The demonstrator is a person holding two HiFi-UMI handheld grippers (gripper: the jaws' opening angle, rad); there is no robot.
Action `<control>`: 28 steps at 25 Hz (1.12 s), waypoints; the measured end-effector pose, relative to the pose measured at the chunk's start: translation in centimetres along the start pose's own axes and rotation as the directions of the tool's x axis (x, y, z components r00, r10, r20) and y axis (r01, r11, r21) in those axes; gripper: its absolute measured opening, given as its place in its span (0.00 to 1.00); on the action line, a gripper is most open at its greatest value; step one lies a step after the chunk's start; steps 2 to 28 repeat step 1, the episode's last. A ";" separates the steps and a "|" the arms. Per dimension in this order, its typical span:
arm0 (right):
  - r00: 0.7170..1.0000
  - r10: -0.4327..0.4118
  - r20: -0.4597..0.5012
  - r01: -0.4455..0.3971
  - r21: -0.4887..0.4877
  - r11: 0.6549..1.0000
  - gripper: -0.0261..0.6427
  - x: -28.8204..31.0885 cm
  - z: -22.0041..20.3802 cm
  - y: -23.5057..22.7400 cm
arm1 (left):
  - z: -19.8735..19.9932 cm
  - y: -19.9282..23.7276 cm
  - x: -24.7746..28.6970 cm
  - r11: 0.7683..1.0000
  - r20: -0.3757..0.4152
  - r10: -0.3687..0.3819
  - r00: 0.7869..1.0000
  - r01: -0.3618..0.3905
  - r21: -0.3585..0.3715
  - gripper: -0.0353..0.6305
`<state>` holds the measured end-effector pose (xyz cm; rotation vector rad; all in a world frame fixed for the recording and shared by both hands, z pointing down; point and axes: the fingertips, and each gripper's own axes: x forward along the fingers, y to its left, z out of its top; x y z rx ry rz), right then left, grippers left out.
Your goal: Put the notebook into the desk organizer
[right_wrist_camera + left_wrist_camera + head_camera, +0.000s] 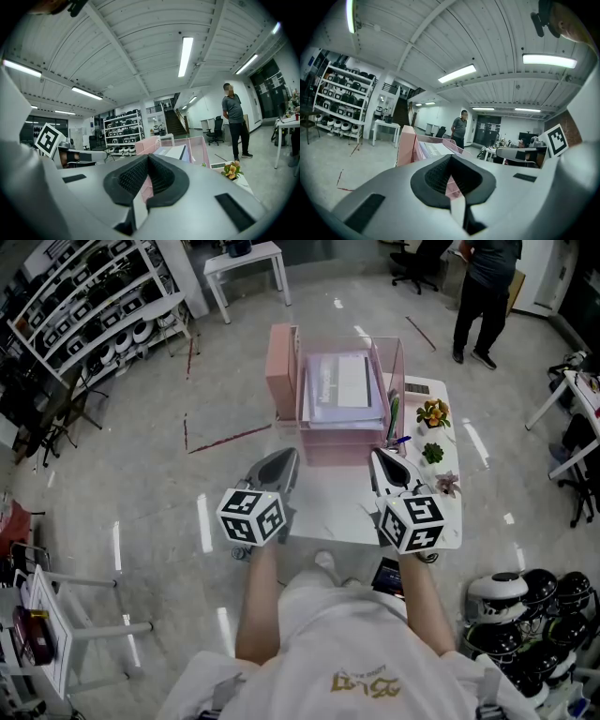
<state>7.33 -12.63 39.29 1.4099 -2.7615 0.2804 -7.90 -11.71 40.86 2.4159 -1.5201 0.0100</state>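
Across the white table [323,507], at its far edge, the notebook [342,385] seems to lie flat in the pink desk organizer [399,371], long axis pointing away from you; your left gripper [286,457] and right gripper [379,457], both closed and empty, sit at the near edge, equally close.

White table [328,510]: pink desk organizer [281,367], plants [433,414], perhaps pens [395,423]

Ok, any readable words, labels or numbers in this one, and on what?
None can be read.
Gold print on the person's shirt: upside down and blurred.
Papers in the desk organizer: print too small.
Marker cubes: square patterns only, no words.
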 end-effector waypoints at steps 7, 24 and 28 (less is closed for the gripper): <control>1.000 0.000 0.000 0.000 0.000 1.000 0.06 0.0 0.0 0.0 | 0.0 0.0 0.0 1.000 0.000 0.000 1.000 0.000 0.000 0.08; 1.000 0.000 0.000 0.000 0.000 1.000 0.06 0.0 0.0 0.0 | 0.0 0.0 0.0 1.000 0.000 0.000 1.000 0.000 0.000 0.08; 1.000 0.000 0.000 0.000 0.000 1.000 0.06 0.0 0.0 0.0 | 0.0 0.0 0.0 1.000 0.000 0.000 1.000 0.000 0.000 0.08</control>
